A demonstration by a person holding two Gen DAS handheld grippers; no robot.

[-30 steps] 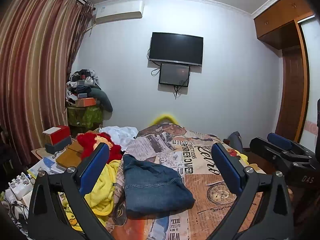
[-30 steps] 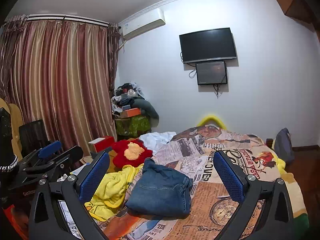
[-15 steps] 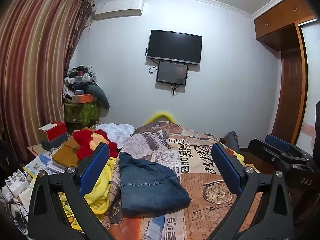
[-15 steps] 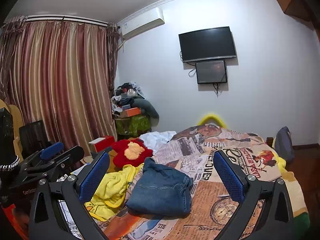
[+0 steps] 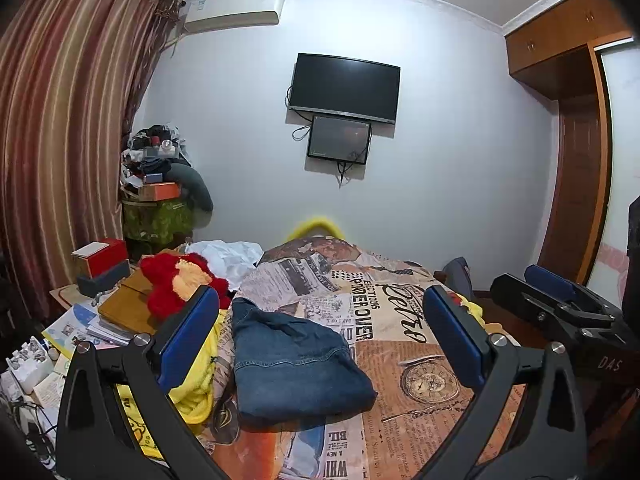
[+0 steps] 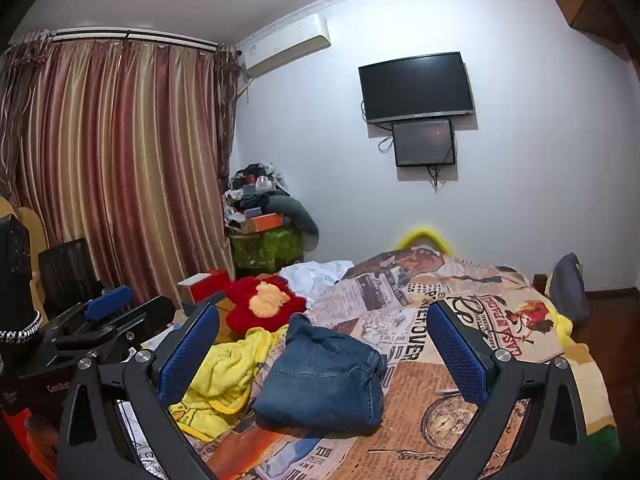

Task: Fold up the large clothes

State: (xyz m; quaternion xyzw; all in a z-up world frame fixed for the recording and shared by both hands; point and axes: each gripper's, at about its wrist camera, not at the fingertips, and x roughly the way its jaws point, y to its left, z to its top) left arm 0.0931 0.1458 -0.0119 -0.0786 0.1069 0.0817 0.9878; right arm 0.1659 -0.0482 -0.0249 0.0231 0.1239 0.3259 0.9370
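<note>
A folded pair of blue jeans [image 5: 296, 368] lies on the newspaper-print bedspread [image 5: 400, 320], near its left side. My left gripper [image 5: 320, 336] hovers in front of and above the jeans, open, with nothing between its blue pads [image 5: 188, 336]. My right gripper [image 6: 322, 354] is also open and empty, facing the same jeans [image 6: 324, 376] from a little further right. Each gripper shows in the other's view: the right gripper [image 5: 560, 304] at the right edge, the left gripper [image 6: 100, 320] at the left edge. Neither touches the cloth.
A crumpled yellow garment [image 6: 224, 372] lies just left of the jeans, with a red plush toy [image 6: 264, 304] and a white cloth [image 6: 316, 276] behind it. Books and boxes [image 5: 104, 268] crowd the bedside at left. A wardrobe [image 5: 576, 184] stands at right.
The left gripper has shifted slightly, so the jeans sit a little further left in its view. The right gripper has barely moved. Both stay open and the jeans lie as before.
</note>
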